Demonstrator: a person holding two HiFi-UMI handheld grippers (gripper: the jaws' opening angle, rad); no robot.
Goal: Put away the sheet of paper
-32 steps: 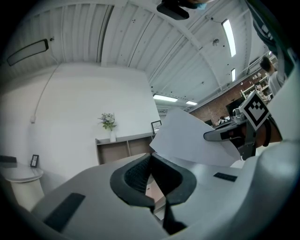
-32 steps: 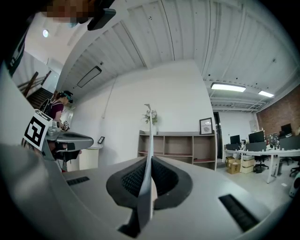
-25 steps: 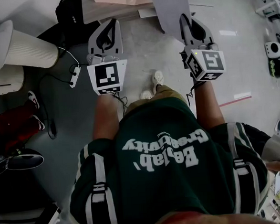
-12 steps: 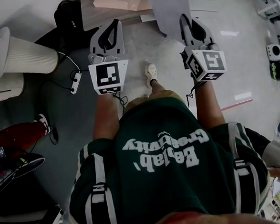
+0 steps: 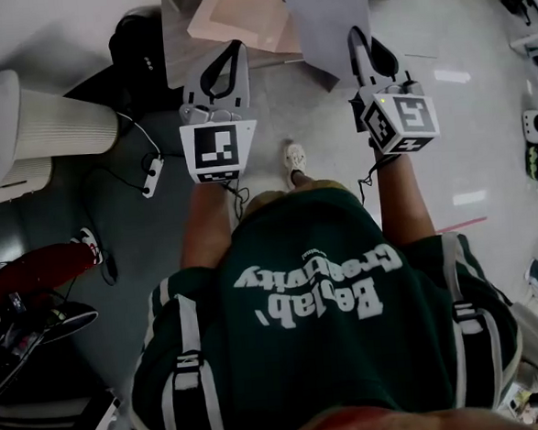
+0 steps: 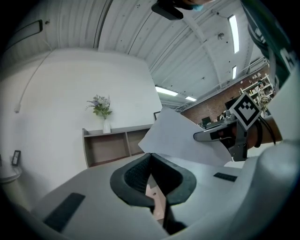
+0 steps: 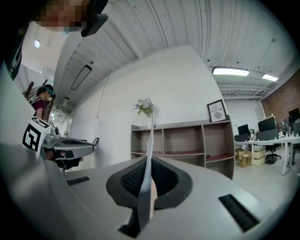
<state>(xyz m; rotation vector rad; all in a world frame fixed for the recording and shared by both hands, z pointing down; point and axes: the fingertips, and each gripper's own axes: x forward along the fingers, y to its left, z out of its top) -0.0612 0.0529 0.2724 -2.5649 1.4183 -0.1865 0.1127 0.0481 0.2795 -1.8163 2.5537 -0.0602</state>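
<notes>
the right gripper (image 5: 360, 39) is pinching the paper (image 5: 324, 17), apparently in the carrying step. the left gripper (image 5: 231, 51) is holding its jaws together, empty. the next move likely calls for reaching the shelf (image 7: 187, 145).

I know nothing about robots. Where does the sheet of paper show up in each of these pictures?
Head view: the sheet of paper is at top centre, rising from the right gripper.
Left gripper view: the sheet lies flat-on, right of centre.
Right gripper view: the sheet is a thin edge-on strip at the centre, pinched in the jaws.
Shared landmark: the right gripper holding it.
</notes>
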